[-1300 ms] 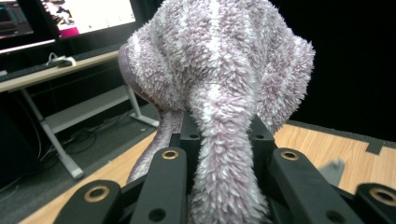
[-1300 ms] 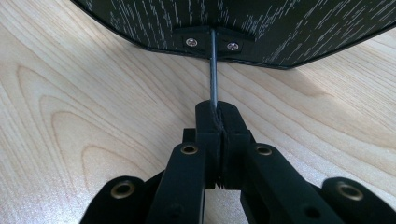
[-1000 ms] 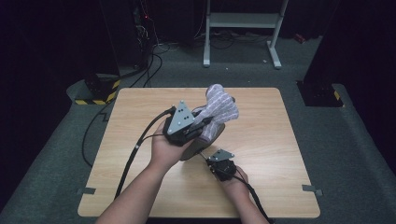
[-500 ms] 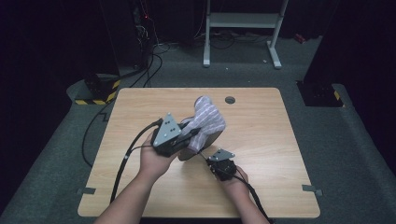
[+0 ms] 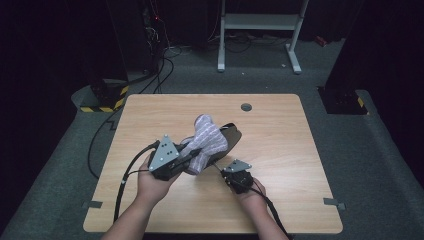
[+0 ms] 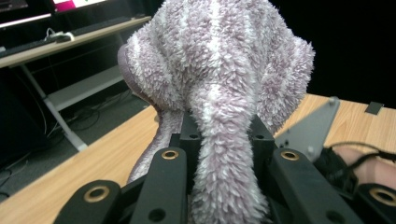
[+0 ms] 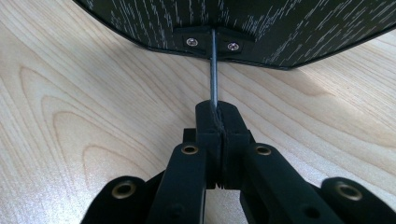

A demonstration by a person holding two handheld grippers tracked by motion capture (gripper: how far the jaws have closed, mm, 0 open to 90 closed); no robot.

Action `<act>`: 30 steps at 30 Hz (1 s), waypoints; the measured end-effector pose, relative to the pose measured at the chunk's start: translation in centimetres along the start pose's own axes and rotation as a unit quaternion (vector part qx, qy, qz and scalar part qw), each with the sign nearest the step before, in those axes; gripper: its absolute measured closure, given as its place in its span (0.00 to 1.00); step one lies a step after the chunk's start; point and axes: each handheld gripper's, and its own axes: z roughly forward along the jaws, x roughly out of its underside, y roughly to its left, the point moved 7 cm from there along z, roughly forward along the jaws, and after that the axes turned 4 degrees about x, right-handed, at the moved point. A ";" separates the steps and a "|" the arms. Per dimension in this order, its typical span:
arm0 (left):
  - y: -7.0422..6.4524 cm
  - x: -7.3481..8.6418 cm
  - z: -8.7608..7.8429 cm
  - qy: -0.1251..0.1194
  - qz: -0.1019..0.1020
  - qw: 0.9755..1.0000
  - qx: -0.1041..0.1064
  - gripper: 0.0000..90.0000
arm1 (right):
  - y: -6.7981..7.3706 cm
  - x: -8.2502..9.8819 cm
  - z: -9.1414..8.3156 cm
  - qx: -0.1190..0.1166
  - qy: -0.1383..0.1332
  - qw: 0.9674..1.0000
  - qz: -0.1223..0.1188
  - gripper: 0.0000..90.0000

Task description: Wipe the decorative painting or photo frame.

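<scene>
Fuzzy sock and black board, both held above the table

My left gripper (image 5: pixel 192 152) clamps the fluffy lilac-and-white striped sock (image 5: pixel 206 142) over the light wooden table (image 5: pixel 280 145); my right gripper (image 5: pixel 223 171) pinches the dark oval board's (image 5: pixel 231 137) thin metal rod (image 7: pixel 214 65).

Left gripper (image 5: pixel 187 156): black body, grey three-cornered plate on top with small dark holes, black cable trailing back. Right gripper (image 5: pixel 226 174): same black build, smaller grey plate, black cable. Jaw links black with brass-ringed pivot holes. Forearms bare, no sleeves.
</scene>
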 end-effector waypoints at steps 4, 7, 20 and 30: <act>0.1 -1.6 1.6 -0.001 0.006 1.000 0.003 0.83 | 0.0 0.0 0.0 0.001 0.000 1.000 -0.003 0.99; 0.2 -2.8 2.8 -0.003 0.005 1.000 0.008 0.83 | 0.1 0.0 0.0 0.000 0.000 1.000 -0.002 0.99; 0.4 -5.9 6.0 0.009 0.013 1.000 0.020 0.82 | 0.1 0.0 0.0 0.001 -0.001 1.000 -0.006 0.99; 0.5 -2.2 2.0 -0.011 0.001 1.000 0.018 0.82 | 0.0 0.0 0.0 -0.003 -0.001 1.000 -0.004 0.99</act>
